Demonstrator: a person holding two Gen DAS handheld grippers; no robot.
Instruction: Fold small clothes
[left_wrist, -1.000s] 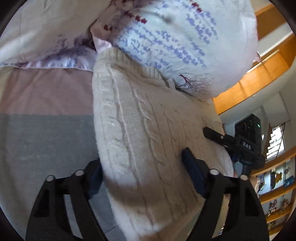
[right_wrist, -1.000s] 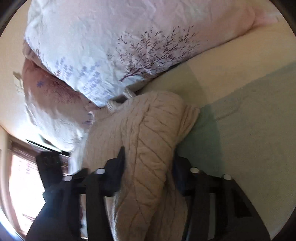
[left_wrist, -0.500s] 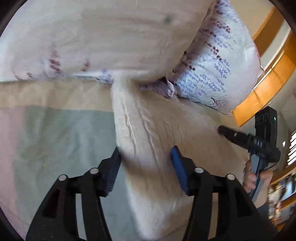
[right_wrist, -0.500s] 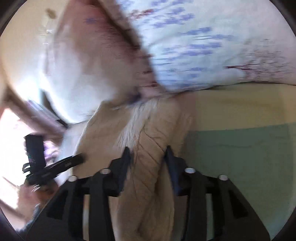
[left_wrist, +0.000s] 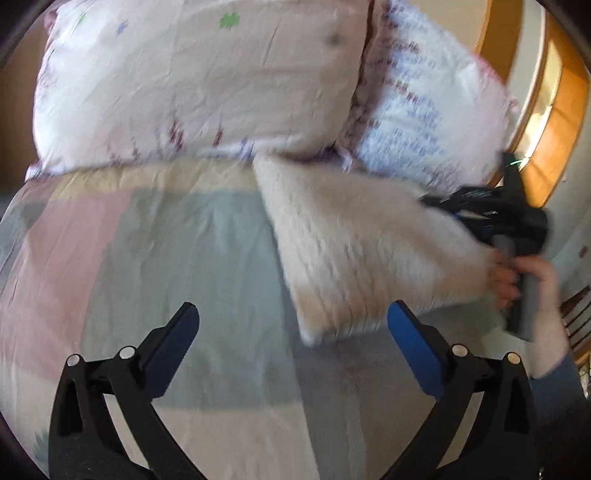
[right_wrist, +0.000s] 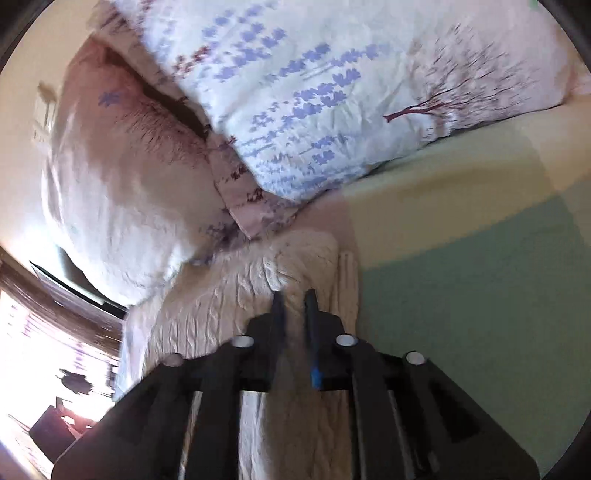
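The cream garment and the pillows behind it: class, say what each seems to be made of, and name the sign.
Cream garment: looks like soft knitted yarn, perhaps wool; raised cable ribs show. Pillows: apparently thin woven cotton covers, matte, creased, with printed purple flowers and trees.

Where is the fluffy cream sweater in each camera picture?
Left wrist view: the cream sweater lies right of centre on the patchwork quilt, beyond the open left gripper, which holds nothing.
Right wrist view: the sweater is at lower centre, pinched by the right gripper.
Shared landmark: the pillow with blue flowers, just behind the sweater.
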